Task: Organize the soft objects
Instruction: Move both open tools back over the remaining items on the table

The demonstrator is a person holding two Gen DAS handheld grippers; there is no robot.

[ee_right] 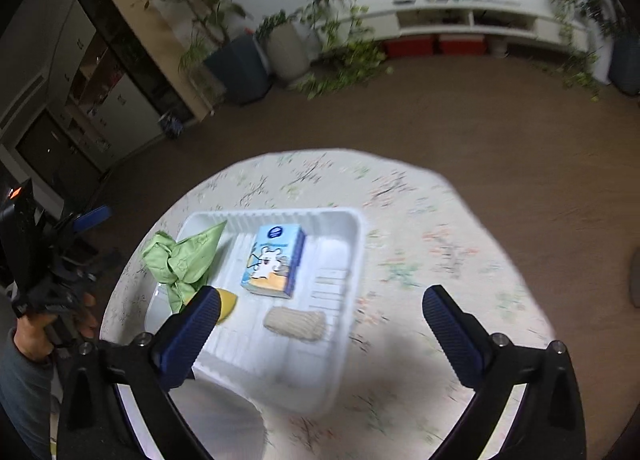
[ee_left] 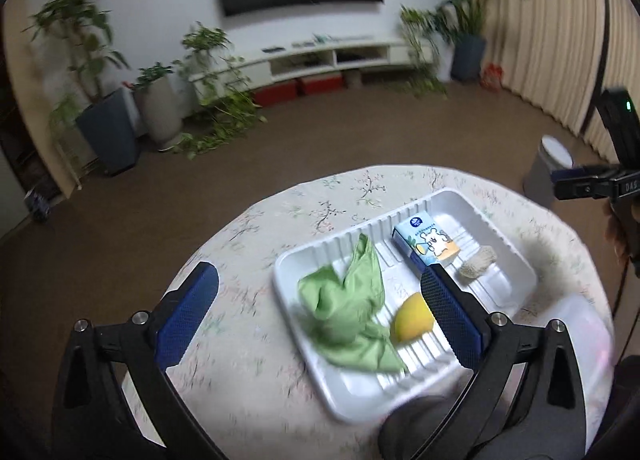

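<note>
Your left gripper is gaping wide, holding nothing | your right gripper is gaping wide too, empty | white tray is sitting on the floral table | green cloth is lying at tray's left, yellow sponge beside it | tissue pack and beige roll are resting right of them.
</note>
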